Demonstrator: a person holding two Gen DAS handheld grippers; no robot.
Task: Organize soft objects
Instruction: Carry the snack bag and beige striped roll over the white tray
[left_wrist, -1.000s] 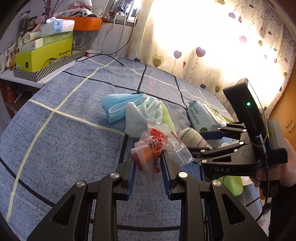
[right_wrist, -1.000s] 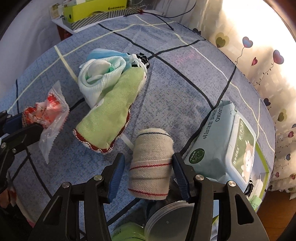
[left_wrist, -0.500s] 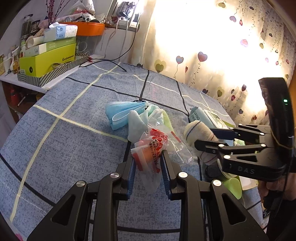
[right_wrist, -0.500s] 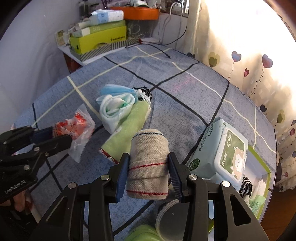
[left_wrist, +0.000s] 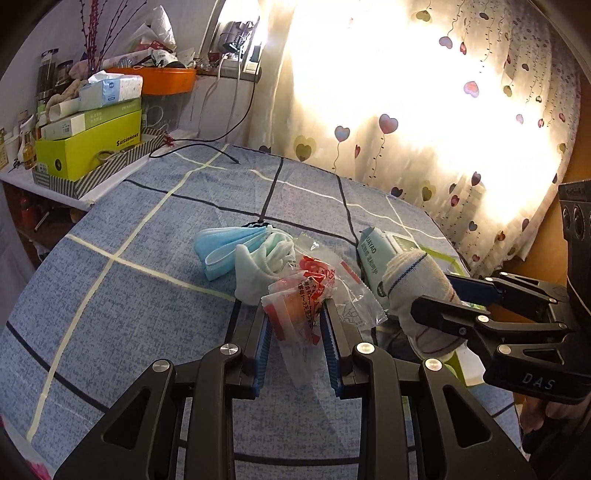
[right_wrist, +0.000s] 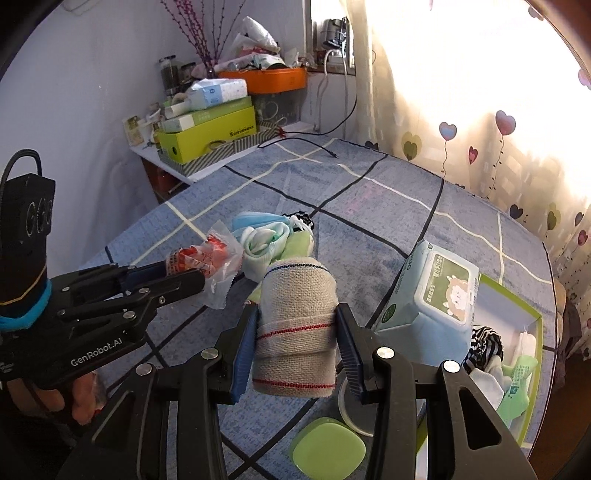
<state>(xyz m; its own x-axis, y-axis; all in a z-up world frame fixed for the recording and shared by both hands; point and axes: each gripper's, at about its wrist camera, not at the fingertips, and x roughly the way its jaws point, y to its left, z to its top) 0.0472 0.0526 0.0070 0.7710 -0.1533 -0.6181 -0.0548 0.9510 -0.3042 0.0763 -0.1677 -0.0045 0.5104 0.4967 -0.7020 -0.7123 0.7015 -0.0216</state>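
Note:
My left gripper (left_wrist: 295, 317) is shut on a clear snack packet (left_wrist: 299, 295) with red print, held above the blue checked cloth; it also shows in the right wrist view (right_wrist: 207, 258). My right gripper (right_wrist: 295, 328) is shut on a rolled beige sock (right_wrist: 295, 325) with red and blue stripes, lifted off the table; the sock shows at the right of the left wrist view (left_wrist: 417, 291). A blue face mask (left_wrist: 225, 243), pale socks (left_wrist: 262, 262) and a green sock (right_wrist: 299, 243) lie in a pile on the cloth.
A wet-wipes pack (right_wrist: 432, 295) lies beside a green-rimmed box (right_wrist: 517, 339) holding socks. A green lid (right_wrist: 328, 446) and a round container (right_wrist: 351, 410) sit at the near edge. Stacked boxes (left_wrist: 88, 144) and an orange tray (left_wrist: 166, 79) stand at the back left. A black cable (left_wrist: 207, 147) crosses the cloth.
My right gripper closed on the rolled sock and lifted it off the table. Both grippers have risen, the left one still holding the snack packet.

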